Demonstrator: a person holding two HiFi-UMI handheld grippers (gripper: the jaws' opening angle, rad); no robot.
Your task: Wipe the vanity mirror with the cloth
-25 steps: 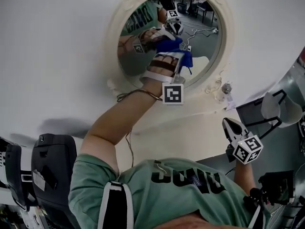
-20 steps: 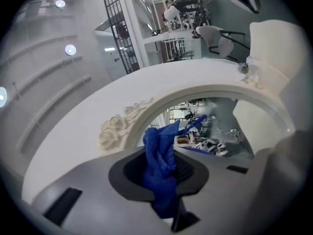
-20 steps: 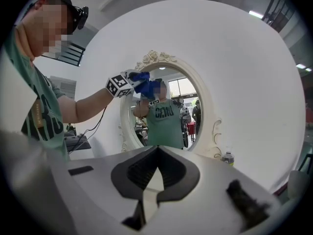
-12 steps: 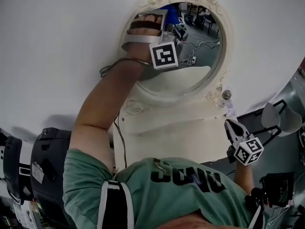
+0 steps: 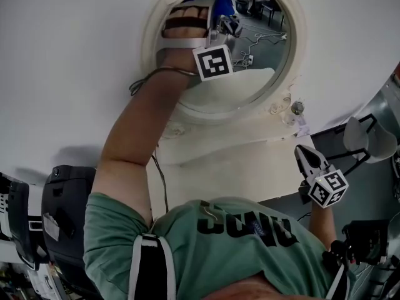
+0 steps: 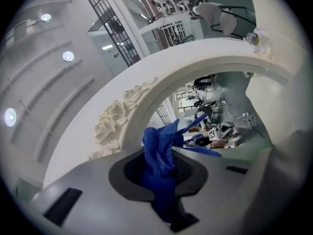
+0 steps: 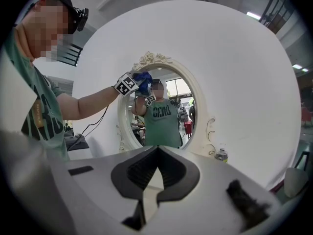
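Left gripper [image 5: 211, 8] raised at arm's length against the upper left part of the oval vanity mirror [image 5: 253, 58]. Jaws are clamped on a blue cloth [image 6: 159, 153]. In the left gripper view the cloth is bunched between the pads, with a twisted tuft sticking out past the tips and a tail hanging back through the gap toward the camera. Just ahead of the tips and to their left is the white carved frame [image 6: 161, 80] with its rose ornament [image 6: 113, 120]. The glass lies ahead and to the right of the tips. Whether the cloth touches the glass or only the inner edge of the frame cannot be told. In the head view a little of the cloth shows blue above the gripper, by the top of the frame. The gripper's marker cube [image 5: 212, 62] sits at the wrist end, over the glass. A thin cable [image 5: 153, 74] loops off the left forearm.

Right gripper [image 5: 302, 154] is held low, well apart from the mirror, by the right edge of the white vanity top [image 5: 250, 167]. Its jaws are closed tip to tip with nothing between them. Far ahead of its tips stands the whole mirror. A small bottle [image 7: 221, 155] stands ahead and right of the tips, at the foot of the frame.
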